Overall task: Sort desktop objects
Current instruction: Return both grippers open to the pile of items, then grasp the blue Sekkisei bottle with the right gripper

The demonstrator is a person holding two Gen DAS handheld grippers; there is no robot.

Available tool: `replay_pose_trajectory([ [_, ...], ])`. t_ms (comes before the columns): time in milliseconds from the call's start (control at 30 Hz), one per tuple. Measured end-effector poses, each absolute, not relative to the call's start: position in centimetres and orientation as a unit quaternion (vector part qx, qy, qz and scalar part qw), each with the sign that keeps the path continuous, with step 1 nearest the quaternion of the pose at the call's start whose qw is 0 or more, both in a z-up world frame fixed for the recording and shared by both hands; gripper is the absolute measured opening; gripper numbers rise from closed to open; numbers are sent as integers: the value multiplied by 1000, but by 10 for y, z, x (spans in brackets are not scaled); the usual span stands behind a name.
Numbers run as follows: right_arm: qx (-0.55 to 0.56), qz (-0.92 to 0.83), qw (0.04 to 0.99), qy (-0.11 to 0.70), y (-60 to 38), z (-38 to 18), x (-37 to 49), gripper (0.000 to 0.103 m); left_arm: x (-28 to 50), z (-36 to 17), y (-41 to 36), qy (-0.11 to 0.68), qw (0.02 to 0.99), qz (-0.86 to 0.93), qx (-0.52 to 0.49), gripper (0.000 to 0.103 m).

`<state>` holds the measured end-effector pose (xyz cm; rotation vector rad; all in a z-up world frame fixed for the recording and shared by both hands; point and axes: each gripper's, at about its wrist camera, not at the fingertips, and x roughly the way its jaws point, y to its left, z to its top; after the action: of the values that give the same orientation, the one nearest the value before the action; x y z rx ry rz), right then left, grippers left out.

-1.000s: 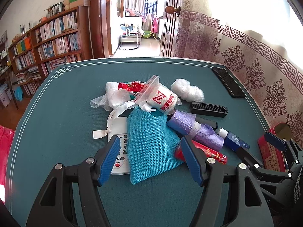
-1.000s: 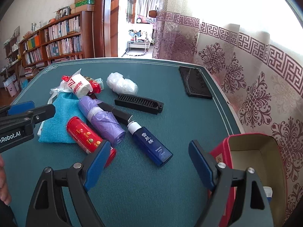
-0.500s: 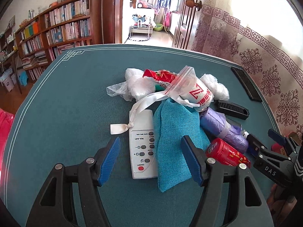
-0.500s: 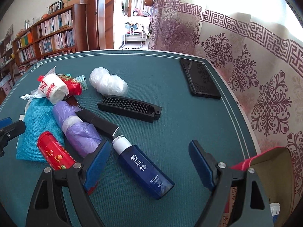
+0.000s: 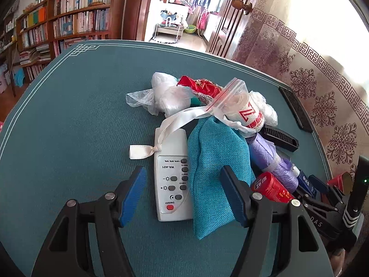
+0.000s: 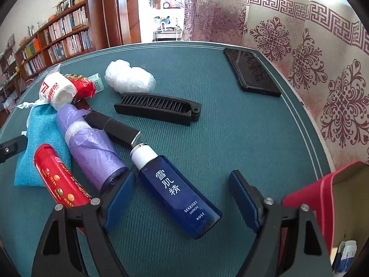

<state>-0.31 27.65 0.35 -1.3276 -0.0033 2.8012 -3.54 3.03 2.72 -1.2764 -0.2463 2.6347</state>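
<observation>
A pile of objects lies on the green table [image 5: 69, 120]. My left gripper [image 5: 184, 194] is open, its jaws standing to either side of a white remote [image 5: 171, 180] and a teal cloth pouch [image 5: 214, 161]. My right gripper [image 6: 181, 198] is open, its jaws around the lower end of a blue lotion bottle [image 6: 177, 189]. Beside the bottle lie a purple bag roll [image 6: 92, 145], a red can [image 6: 57, 177], a black tube [image 6: 113, 127] and a black comb [image 6: 159, 108].
A red open box [image 6: 327, 198] stands at the right edge. A black phone [image 6: 251, 71] lies at the far right corner. White plastic bags [image 5: 166, 94], a red packet [image 5: 200, 85] and a bagged white roll [image 5: 244, 113] lie at the back of the pile.
Both grippers have moved forward and lower toward the pile. The left one now straddles the remote and pouch; the right one has closed in on the lotion bottle.
</observation>
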Motion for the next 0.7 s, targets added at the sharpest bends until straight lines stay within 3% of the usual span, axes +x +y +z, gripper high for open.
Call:
replay_pose_trajectory([
  [233,-420,907,-12,-12,259,5,9,53,-38,23,47,-62,110,895,-429,70],
  [333,-417,909,-18,-20,252,5,11,52,-39,22,56,-53,122,894,-428,70],
  [500,-415,910,-22,-16,254,5,10,52,-42,21,69,-37,123,897,-423,81],
  [667,-412,911,-25,-3,257,5,10,52,-42,20,76,-37,128,903,-409,81],
  [700,-411,911,-25,0,258,5,10,52,-41,20,77,-35,127,904,-406,76],
])
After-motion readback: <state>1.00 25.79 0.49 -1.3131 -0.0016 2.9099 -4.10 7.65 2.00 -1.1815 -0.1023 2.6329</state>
